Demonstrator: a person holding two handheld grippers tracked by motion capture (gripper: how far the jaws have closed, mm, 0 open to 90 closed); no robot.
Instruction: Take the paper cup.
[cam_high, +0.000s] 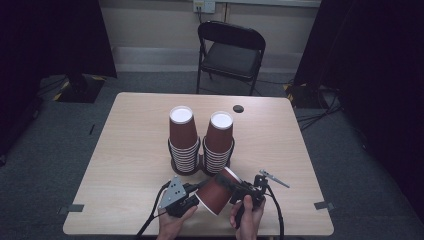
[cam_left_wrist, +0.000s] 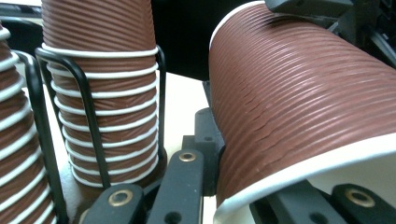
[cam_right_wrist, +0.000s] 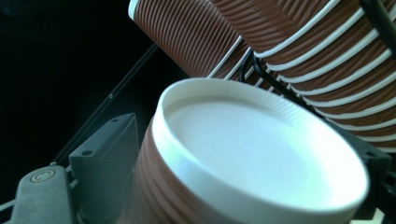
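Near the front edge of the counter (cam_high: 125, 150), a brown paper cup (cam_high: 218, 192) lies sideways in the air, the left gripper (cam_high: 192, 200) with fingers clamped on its rim and the right gripper (cam_high: 240, 189) with fingers clamped around its bottom end, and just behind the cup stand two stacks of cups (cam_high: 200, 140) in a wire holder (cam_high: 172, 155).

Your two cup stacks stand side by side mid-table, each in a wire holder: the left stack (cam_high: 182, 137) and the right stack (cam_high: 219, 141) nearly touching. Just in front of them, the loose cup (cam_high: 218, 191) lies tilted between your left gripper (cam_high: 190, 202) and right gripper (cam_high: 239, 188). Behind the table (cam_high: 125, 150) stands a folding chair (cam_high: 230, 52).
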